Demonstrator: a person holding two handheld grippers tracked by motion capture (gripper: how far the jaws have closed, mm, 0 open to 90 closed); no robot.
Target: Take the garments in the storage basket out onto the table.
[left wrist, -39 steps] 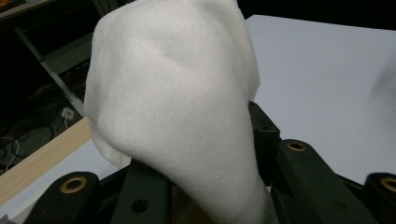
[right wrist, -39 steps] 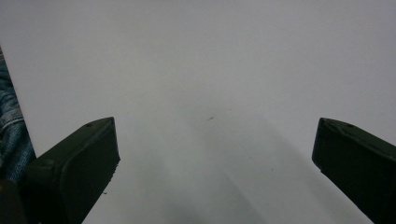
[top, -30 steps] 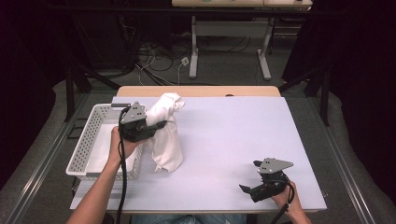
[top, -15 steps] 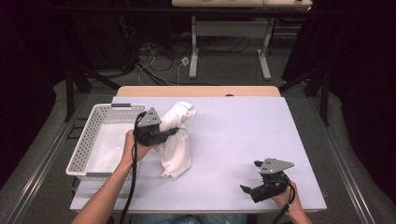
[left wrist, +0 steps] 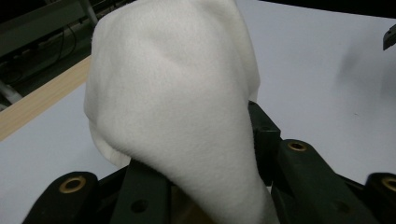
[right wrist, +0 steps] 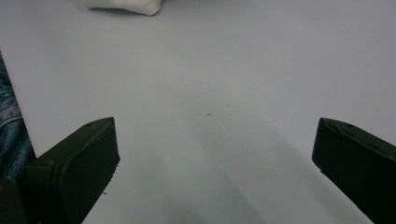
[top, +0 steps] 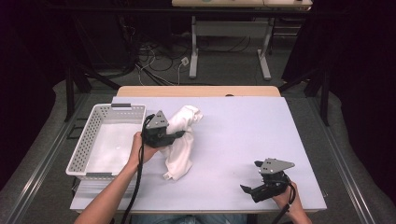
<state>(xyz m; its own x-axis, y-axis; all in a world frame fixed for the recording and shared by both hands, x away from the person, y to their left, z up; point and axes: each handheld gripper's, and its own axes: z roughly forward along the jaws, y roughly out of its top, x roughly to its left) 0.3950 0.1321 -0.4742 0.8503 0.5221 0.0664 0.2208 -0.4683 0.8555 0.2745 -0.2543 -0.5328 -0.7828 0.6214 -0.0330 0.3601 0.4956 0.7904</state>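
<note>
High view: left gripper (top: 180, 135) pinching white cloth (top: 182, 149), right gripper (top: 250, 185) spread, no legible writing.

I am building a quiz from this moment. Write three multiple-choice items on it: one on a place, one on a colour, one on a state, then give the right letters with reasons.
1. Where is the basket?
A. at the table's left edge
B. at the table's right edge
C. on the floor

2. What colour is the cloth?
A. blue
B. white
C. red

3. How does the right tool stand?
A. shut on the cloth
B. shut on the basket
C. open, holding nothing

Answers:
1. A: the high view shows it on the left of the table, beside the hand with the left tool.
2. B: the cloth is white in the high view and in the left gripper view, where the left tool grips it and its lower end trails on the table.
3. C: the right gripper view shows its jaws wide apart over bare table.
</note>
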